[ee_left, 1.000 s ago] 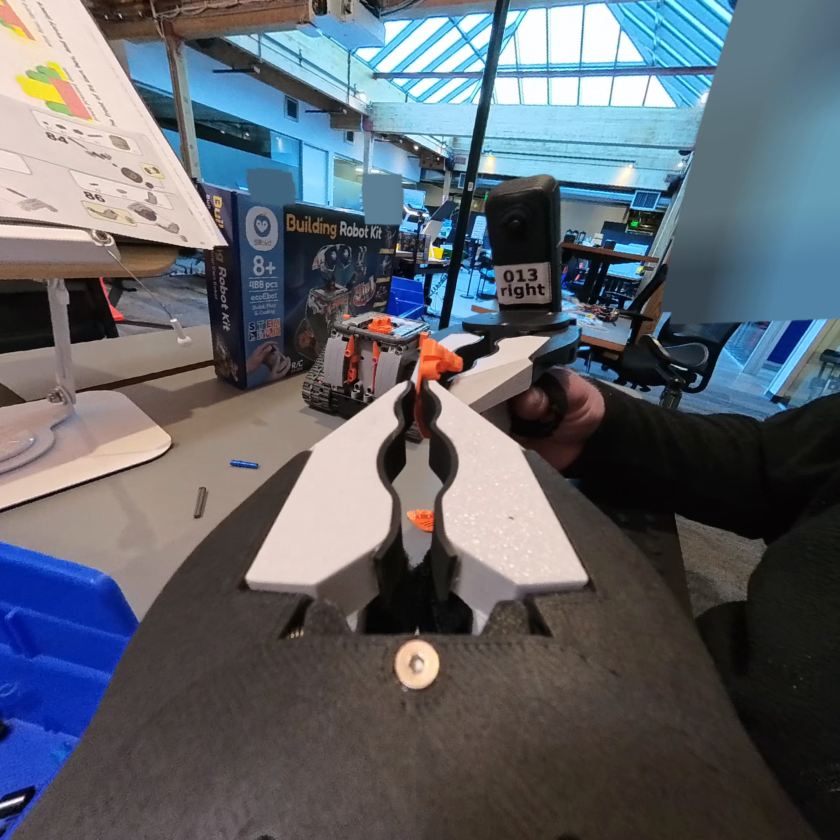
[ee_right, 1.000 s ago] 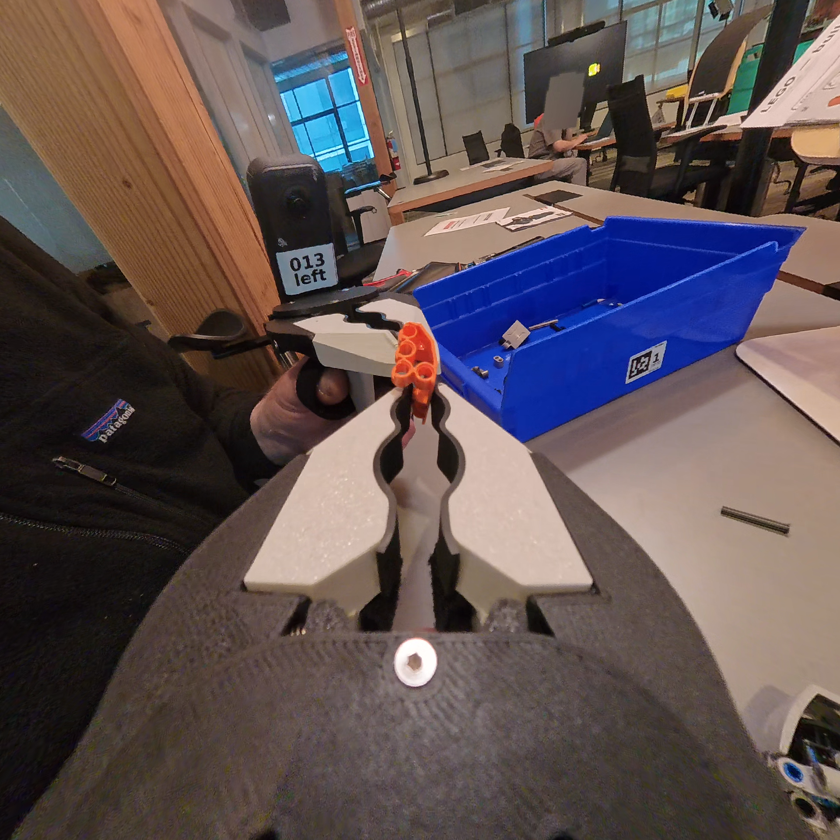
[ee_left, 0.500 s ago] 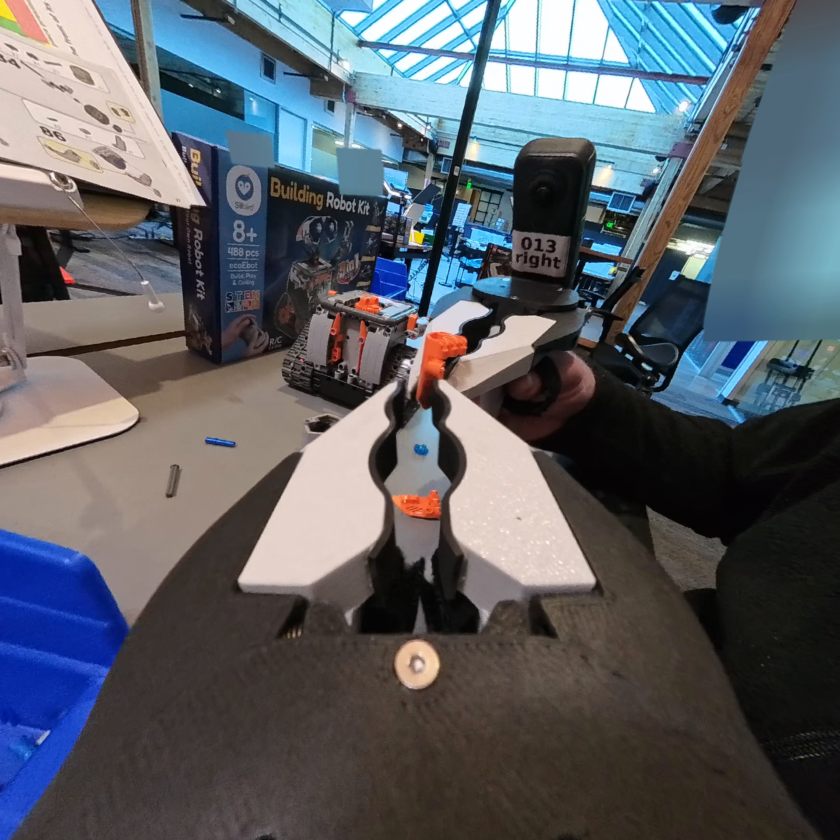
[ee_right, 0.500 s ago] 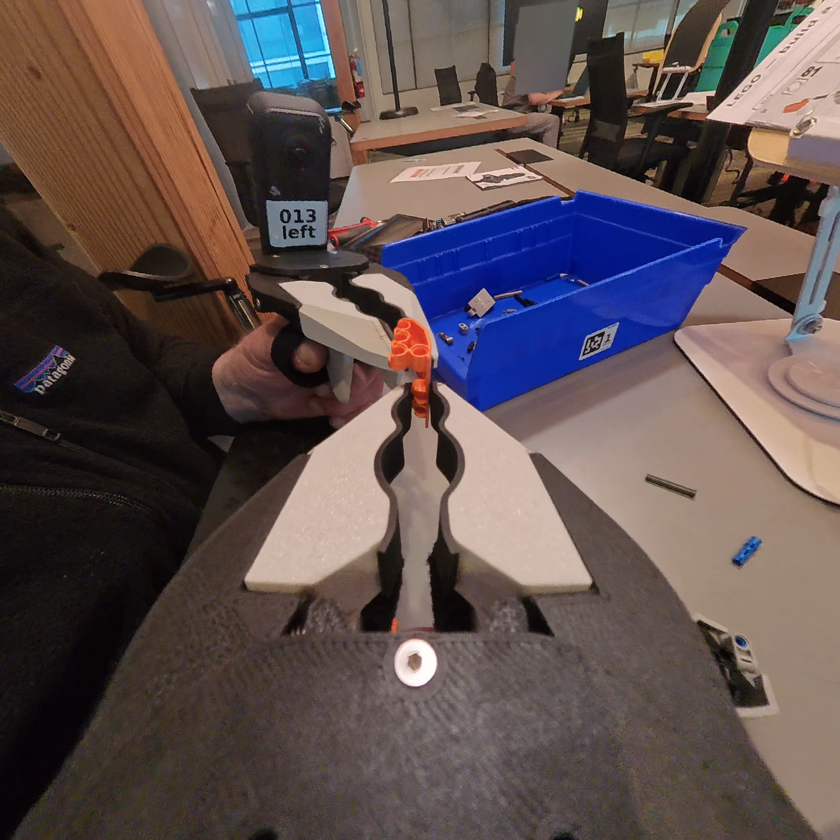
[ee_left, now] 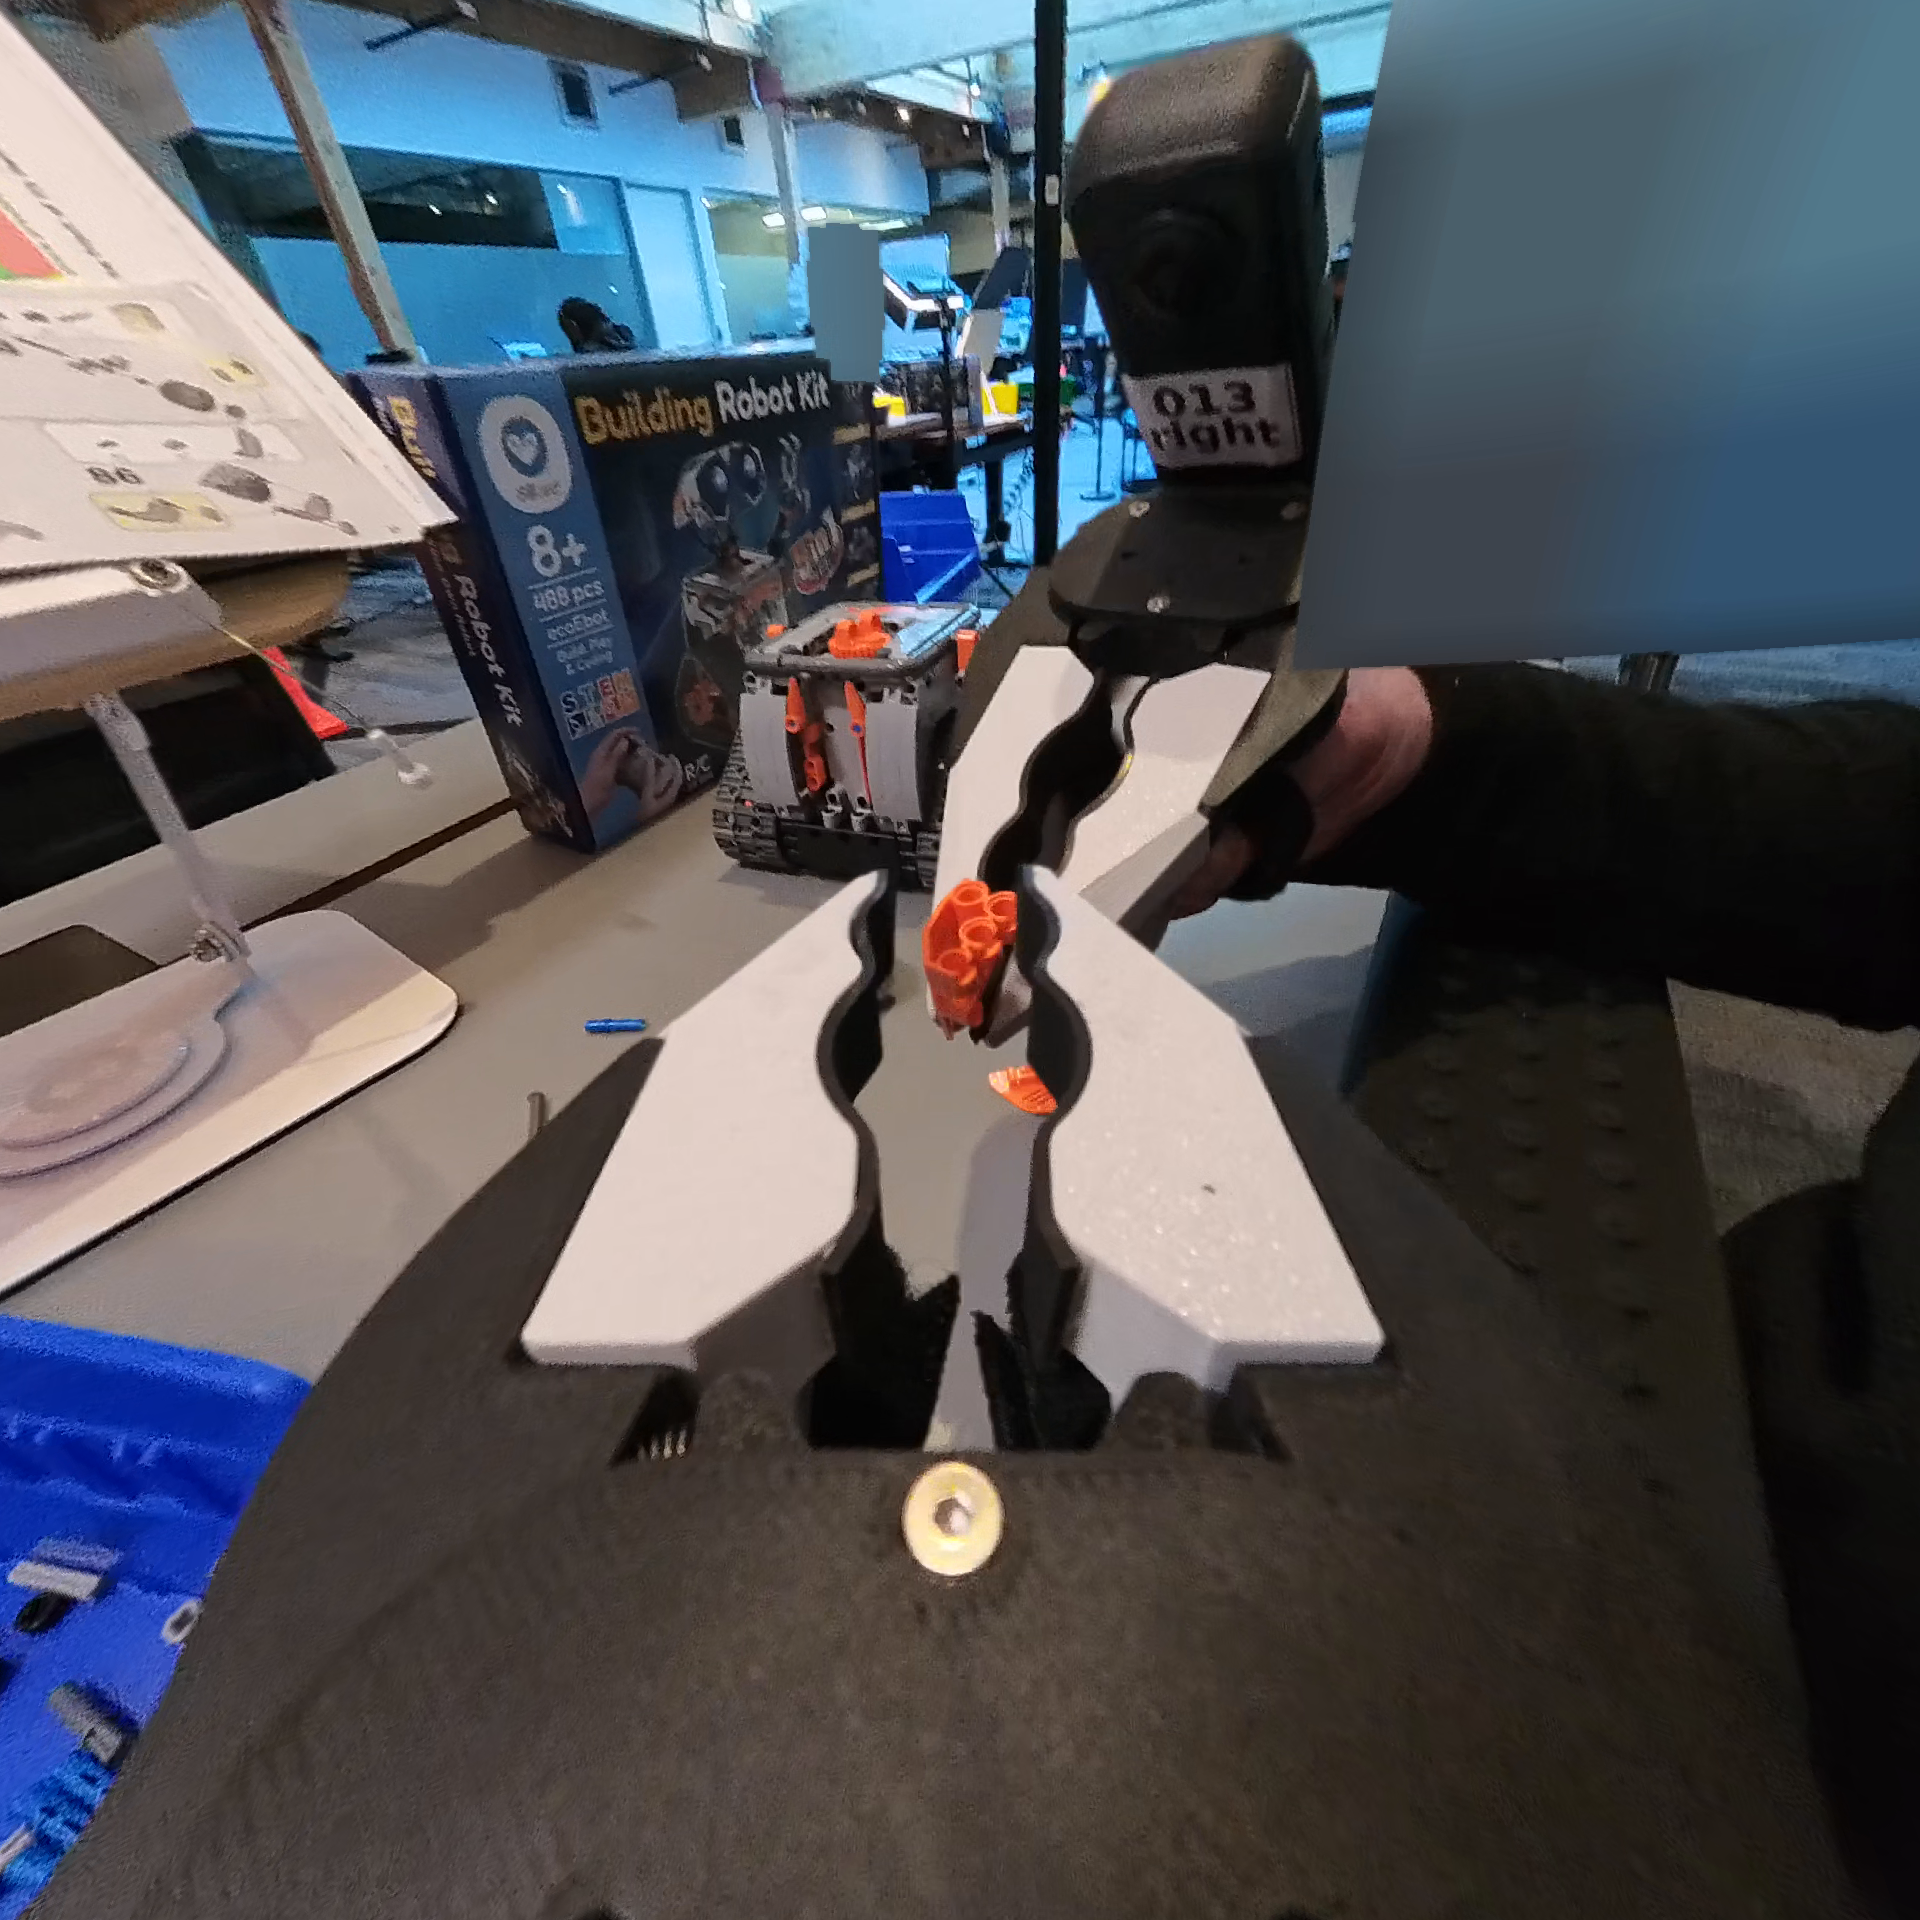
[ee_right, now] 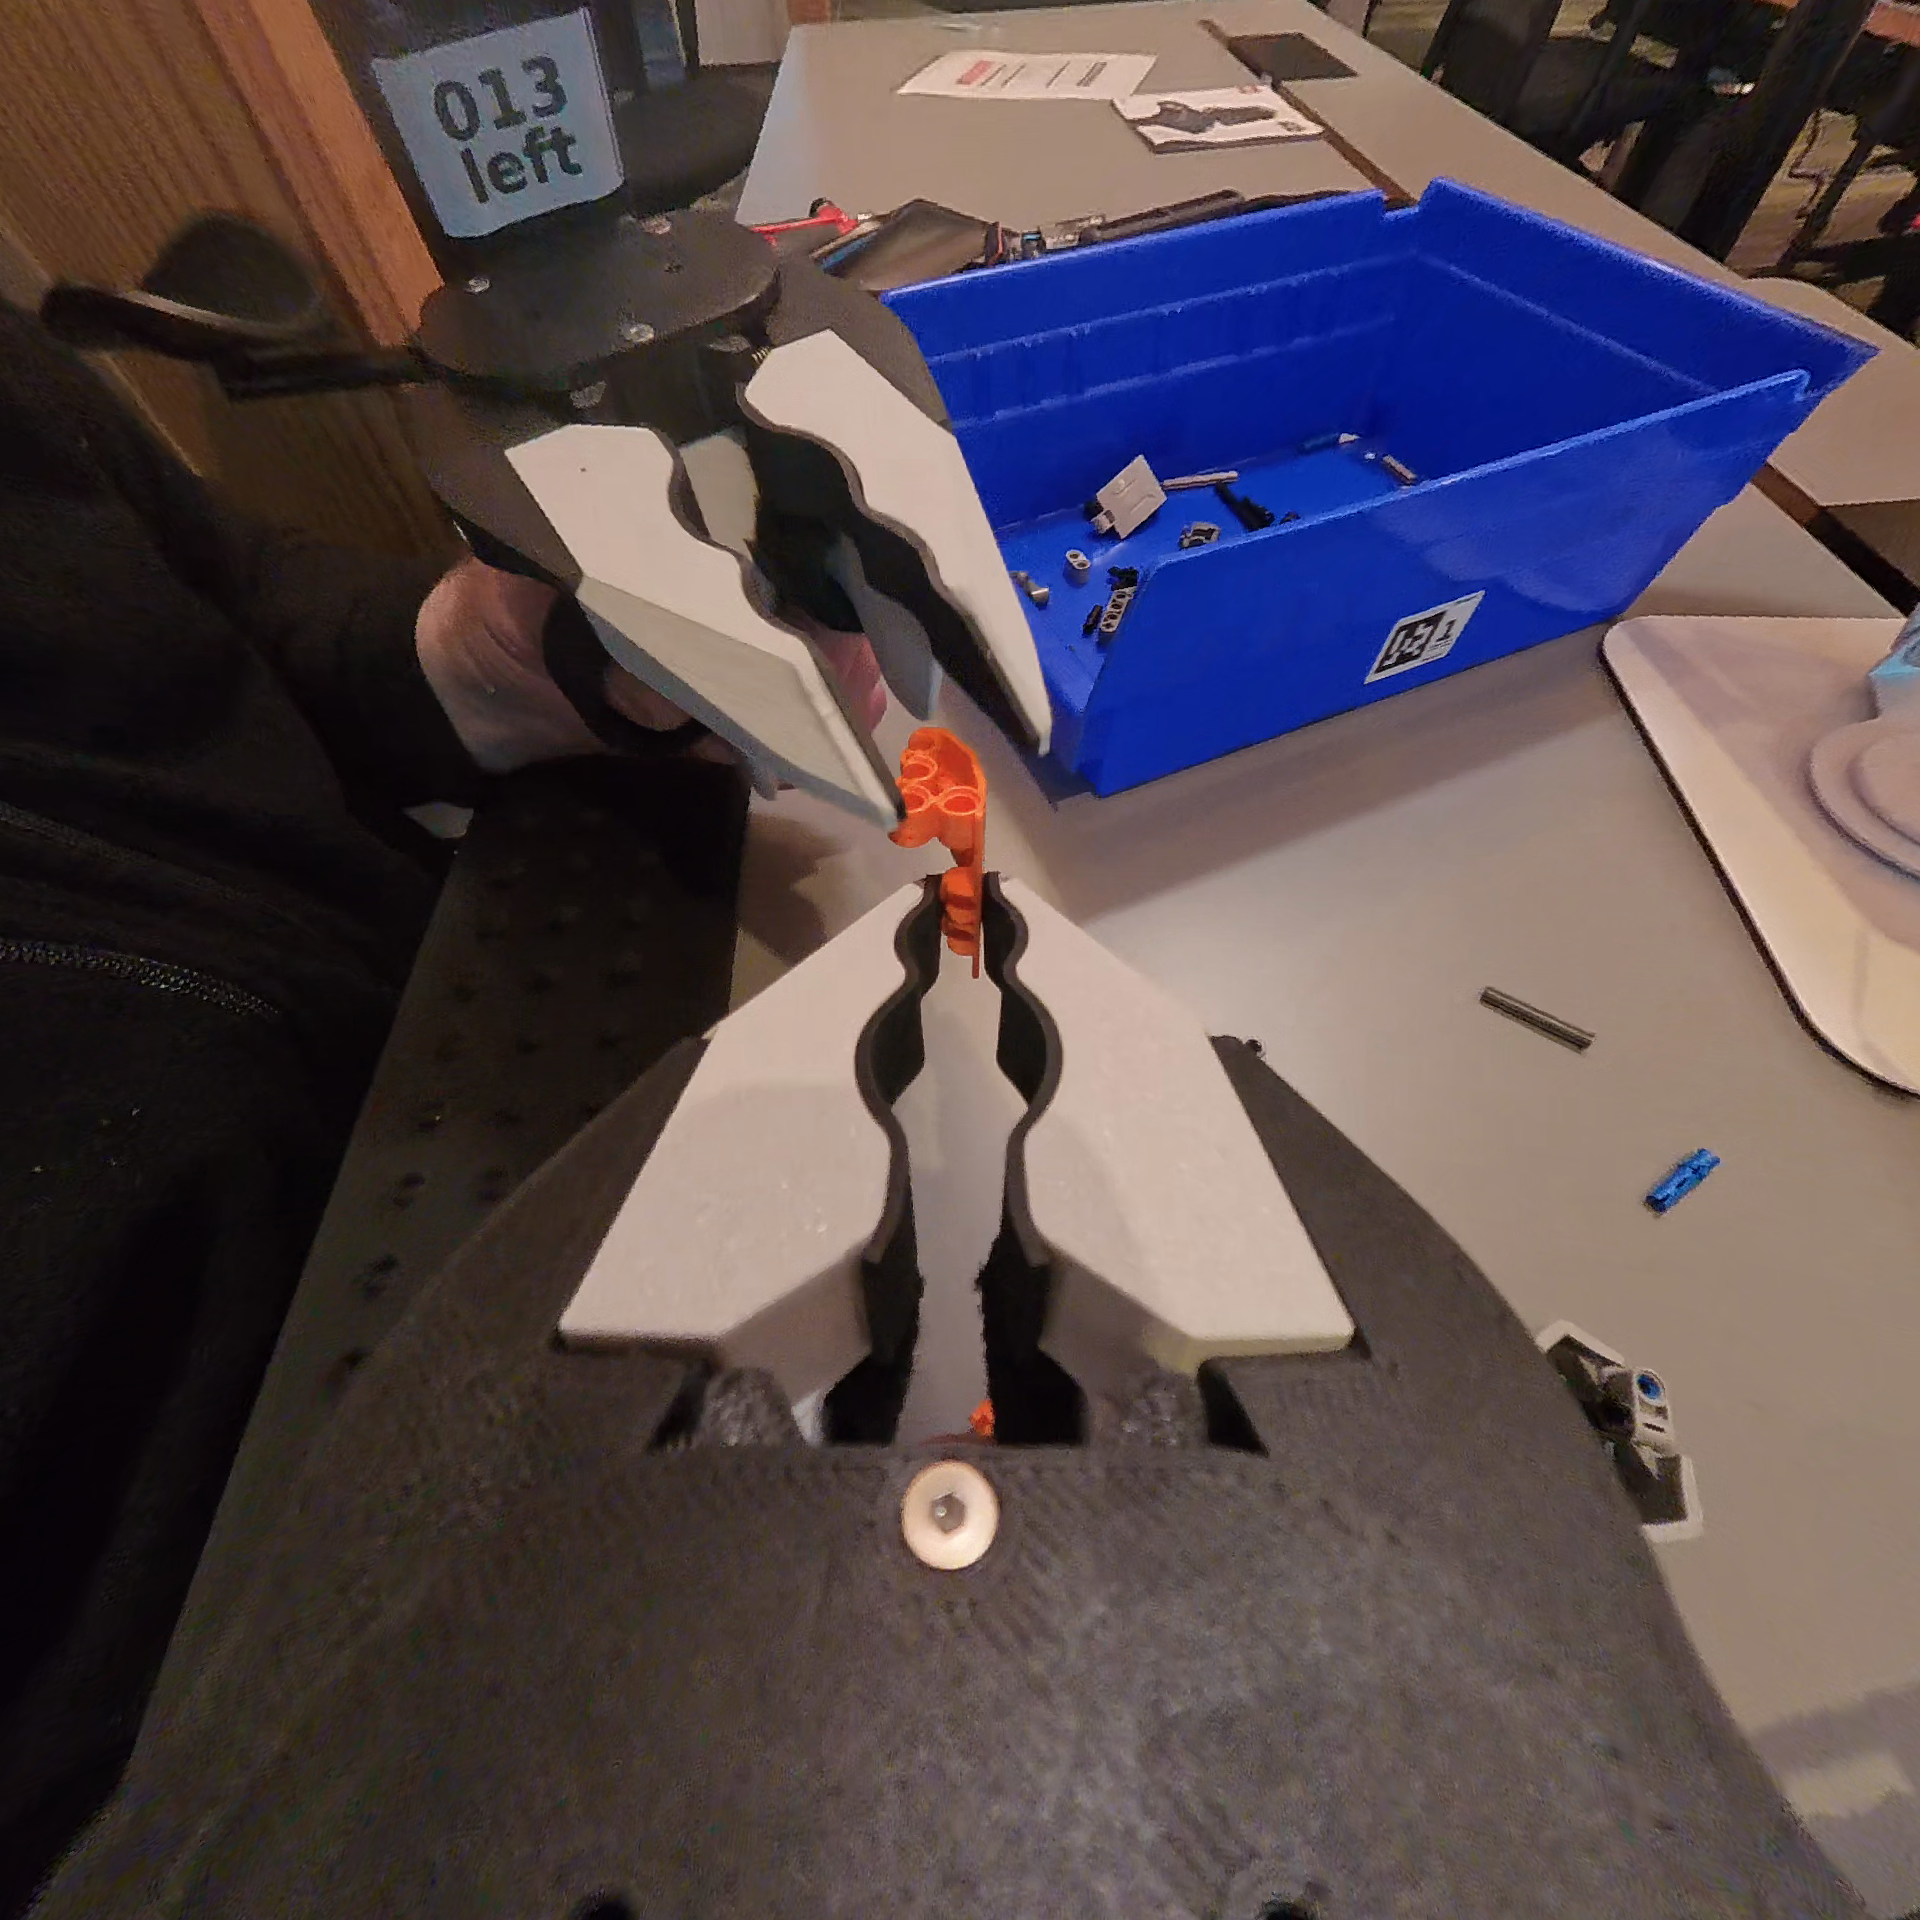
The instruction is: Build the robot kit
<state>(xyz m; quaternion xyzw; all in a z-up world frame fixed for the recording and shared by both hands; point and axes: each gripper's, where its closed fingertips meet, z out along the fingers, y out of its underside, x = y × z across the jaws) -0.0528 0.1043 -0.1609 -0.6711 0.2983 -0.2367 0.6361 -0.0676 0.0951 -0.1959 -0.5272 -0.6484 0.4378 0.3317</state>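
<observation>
Half-hidden orange piece [ee_right: 951, 821] in right gripper [ee_right: 956, 883]

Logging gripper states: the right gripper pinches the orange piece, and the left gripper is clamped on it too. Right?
Not quite. The right gripper does pinch the orange piece, but the left gripper is open around it, one fingertip at most touching; the right wrist view shows this.

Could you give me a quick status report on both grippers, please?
Right gripper shut on orange piece. Left gripper open, fingers astride it. Blue bin beside.
</observation>
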